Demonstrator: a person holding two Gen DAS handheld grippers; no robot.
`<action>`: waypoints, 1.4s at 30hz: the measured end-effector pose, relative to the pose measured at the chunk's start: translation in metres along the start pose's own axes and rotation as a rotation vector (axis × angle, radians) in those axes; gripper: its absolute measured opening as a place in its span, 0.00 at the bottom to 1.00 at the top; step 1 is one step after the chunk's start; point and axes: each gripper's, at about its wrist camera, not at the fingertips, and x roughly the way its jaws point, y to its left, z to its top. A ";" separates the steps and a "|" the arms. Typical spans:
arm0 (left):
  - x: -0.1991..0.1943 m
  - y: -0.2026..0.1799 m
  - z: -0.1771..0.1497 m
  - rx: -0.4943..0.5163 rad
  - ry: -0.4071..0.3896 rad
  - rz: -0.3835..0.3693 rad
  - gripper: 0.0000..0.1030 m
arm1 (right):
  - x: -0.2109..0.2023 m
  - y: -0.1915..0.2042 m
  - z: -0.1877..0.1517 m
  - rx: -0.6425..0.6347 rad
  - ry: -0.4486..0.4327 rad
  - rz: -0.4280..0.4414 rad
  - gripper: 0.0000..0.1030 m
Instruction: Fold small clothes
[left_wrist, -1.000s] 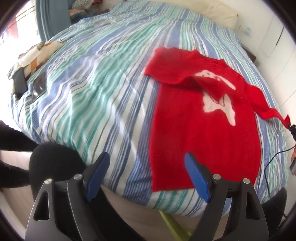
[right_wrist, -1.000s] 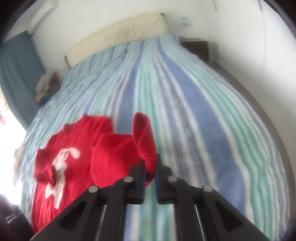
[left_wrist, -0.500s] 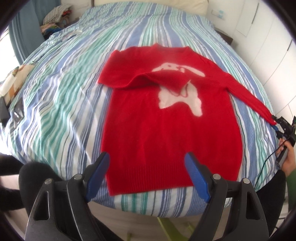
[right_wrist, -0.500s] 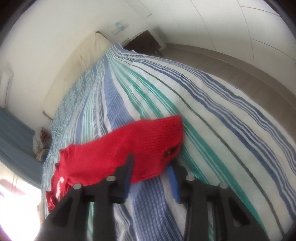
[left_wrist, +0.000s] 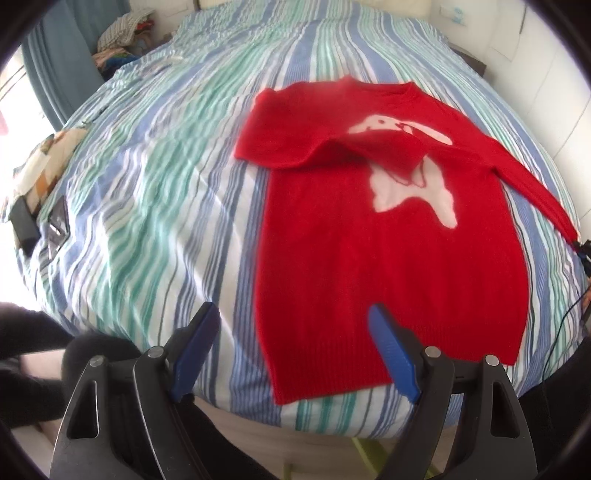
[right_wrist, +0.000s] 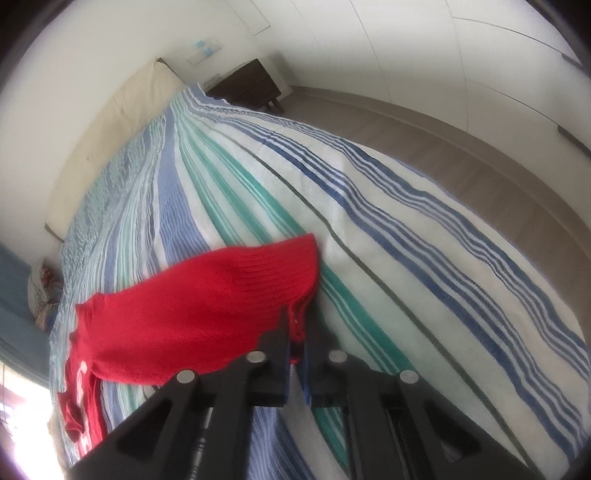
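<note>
A small red sweater (left_wrist: 369, 236) with a white animal print lies face up on the striped bed (left_wrist: 166, 166). Its left sleeve is folded across the chest. Its right sleeve (left_wrist: 532, 184) stretches out toward the bed's right edge. My left gripper (left_wrist: 295, 350) is open and empty, hovering above the sweater's hem near the bed's front edge. My right gripper (right_wrist: 297, 332) is shut on the cuff of the right sleeve (right_wrist: 229, 306), held just above the bedspread; it shows small at the right edge of the left wrist view (left_wrist: 583, 251).
A dark phone and a clear pouch (left_wrist: 57, 229) lie at the bed's left edge beside patterned cloth. A heap of clothes (left_wrist: 118, 40) sits at the far left. A dark nightstand (right_wrist: 247, 88) stands by the headboard. White cupboards line the right wall.
My right gripper has closed on the sleeve cuff; half a second ago its jaws stood apart around it. The left gripper has shifted left, so the sweater sits further right in view.
</note>
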 end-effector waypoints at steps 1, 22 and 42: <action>-0.002 0.001 0.007 0.013 -0.017 0.005 0.82 | -0.001 -0.001 0.000 0.001 0.001 0.014 0.08; 0.145 -0.144 0.114 0.873 -0.016 -0.114 0.52 | -0.101 0.102 -0.132 -0.294 0.011 0.184 0.57; 0.115 0.255 0.160 -0.493 -0.117 0.125 0.13 | -0.083 0.141 -0.194 -0.470 0.059 0.194 0.57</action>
